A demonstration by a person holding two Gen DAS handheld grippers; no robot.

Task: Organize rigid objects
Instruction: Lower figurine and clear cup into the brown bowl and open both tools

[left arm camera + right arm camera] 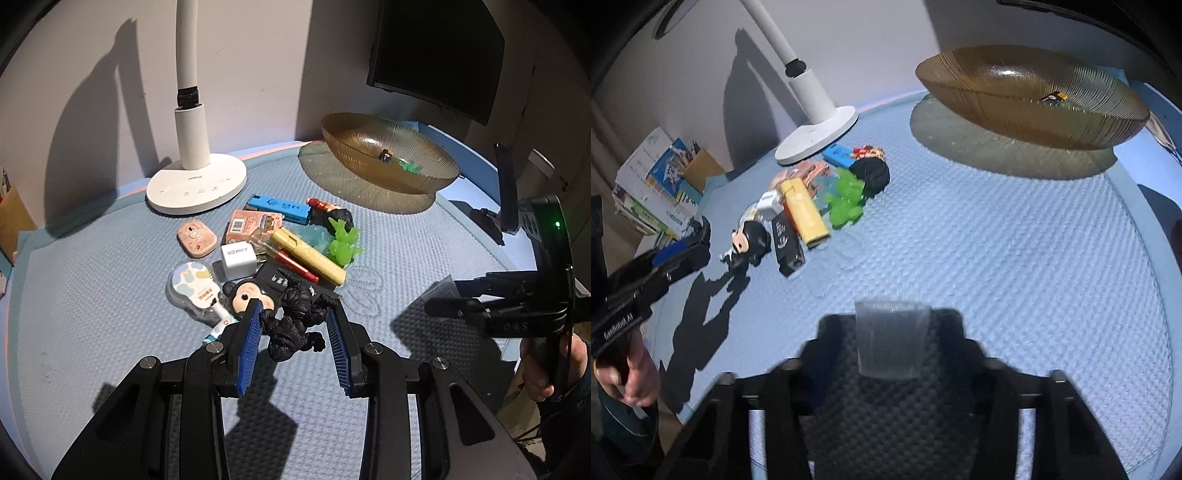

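A pile of small objects lies on the blue mat: a black gorilla figure (291, 325), a monkey-head figure (245, 297), a yellow lighter (308, 256), a white charger (238, 260), a green toy (343, 243) and a blue lighter (279, 208). My left gripper (293, 345) is open, its blue fingers either side of the gorilla figure. My right gripper (888, 341) is blurred; a clear plastic piece (890, 339) sits at its tips. It hovers over bare mat, right of the pile (812, 206). An amber bowl (388, 157) (1027, 99) holds two small items.
A white desk lamp base (195, 184) stands behind the pile. A pink tag (195, 238) and a patterned packet (194, 290) lie at the pile's left. A dark monitor (436, 55) hangs at back right. Books (653, 184) are stacked off the mat's left edge.
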